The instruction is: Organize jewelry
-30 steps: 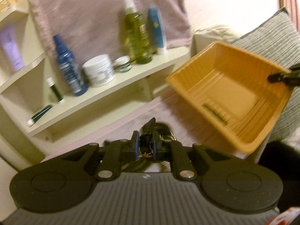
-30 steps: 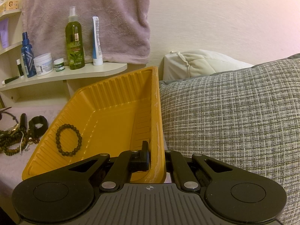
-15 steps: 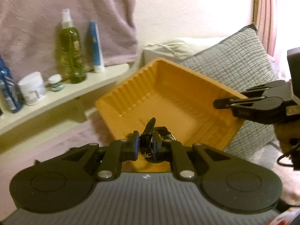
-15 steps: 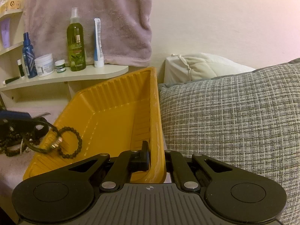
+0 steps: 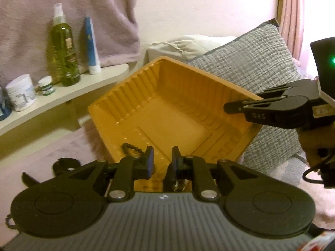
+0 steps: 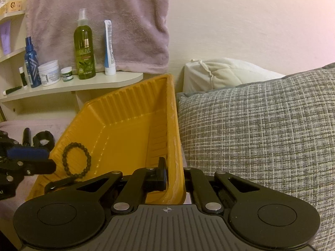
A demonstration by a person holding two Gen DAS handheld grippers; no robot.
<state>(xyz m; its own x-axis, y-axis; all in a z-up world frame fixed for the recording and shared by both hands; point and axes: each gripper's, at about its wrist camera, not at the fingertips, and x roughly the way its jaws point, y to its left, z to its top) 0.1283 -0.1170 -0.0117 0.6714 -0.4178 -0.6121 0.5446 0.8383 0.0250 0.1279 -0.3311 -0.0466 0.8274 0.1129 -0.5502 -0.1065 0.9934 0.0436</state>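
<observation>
The right gripper (image 6: 174, 176) is clamped on the near right wall of the orange tray (image 5: 167, 113), holding it tilted. The left gripper (image 5: 162, 161) hovers at the tray's near left rim – jaws opening, nothing pressed between them. A beaded bracelet (image 6: 77, 160) lies inside, in the low left corner. More jewelry (image 6: 43, 140) sits just left of the tray, on the left gripper's side – its likely next reach.

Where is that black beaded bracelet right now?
The black beaded bracelet lies inside the orange tray, near its lower left corner in the right wrist view.
</observation>
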